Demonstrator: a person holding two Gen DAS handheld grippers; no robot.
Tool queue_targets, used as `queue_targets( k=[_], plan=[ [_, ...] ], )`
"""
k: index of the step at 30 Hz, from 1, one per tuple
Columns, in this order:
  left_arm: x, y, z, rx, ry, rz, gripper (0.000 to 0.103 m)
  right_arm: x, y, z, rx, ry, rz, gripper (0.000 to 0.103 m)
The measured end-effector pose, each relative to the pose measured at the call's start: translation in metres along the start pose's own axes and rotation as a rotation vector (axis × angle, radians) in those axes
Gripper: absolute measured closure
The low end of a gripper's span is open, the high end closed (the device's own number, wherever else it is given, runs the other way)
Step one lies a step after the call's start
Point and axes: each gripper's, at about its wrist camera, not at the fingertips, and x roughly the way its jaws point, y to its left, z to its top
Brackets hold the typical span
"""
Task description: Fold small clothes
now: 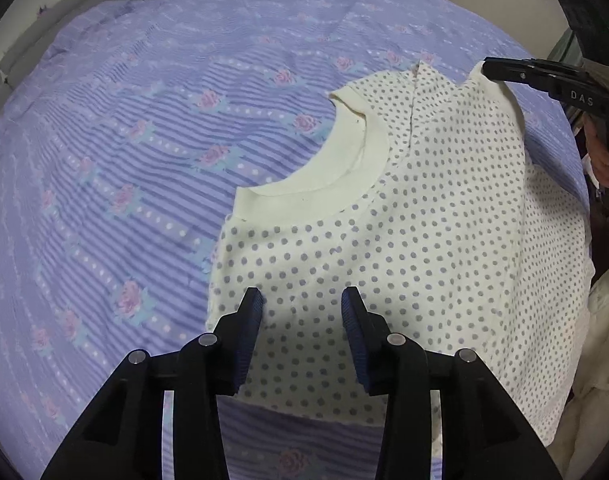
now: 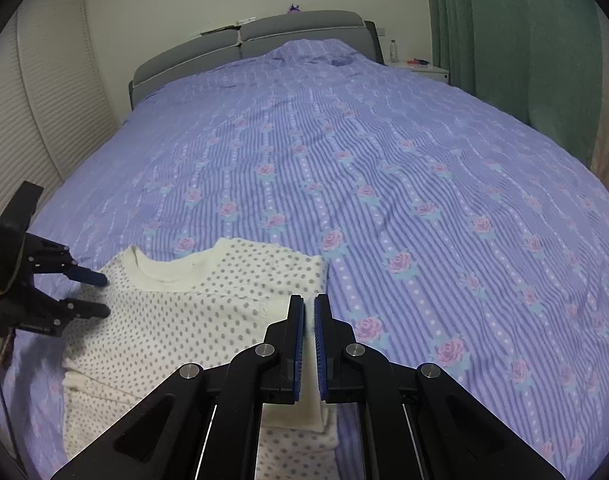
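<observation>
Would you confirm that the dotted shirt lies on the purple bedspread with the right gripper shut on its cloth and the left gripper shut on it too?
Not quite: the left gripper is open above the shirt, as the left wrist view shows. The right gripper is shut on its cloth, on the bedspread.

Shirt: on the bed, at its near edge
Headboard: behind the bed
Nightstand: right of headboard
</observation>
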Motion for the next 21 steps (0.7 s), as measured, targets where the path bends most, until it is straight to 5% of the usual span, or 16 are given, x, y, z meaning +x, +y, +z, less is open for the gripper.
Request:
queue_targets(
  k=[3,10,21],
  plan=[
    [0.007,0.008,0.004,-0.021,0.021,-0.049,0.064,0.007,-0.001,-0.001,-0.001,0.011,-0.006,0.097],
    [-0.003,0.018,-0.001,-0.012,0.066,-0.059,0.096,0.014,0.001,0.002,0.000,0.011,-0.005,0.097],
    [-0.035,0.020,-0.027,-0.051,0.043,0.029,0.097,0.011,0.015,0.013,-0.034,-0.031,0.010,0.097]
  ],
)
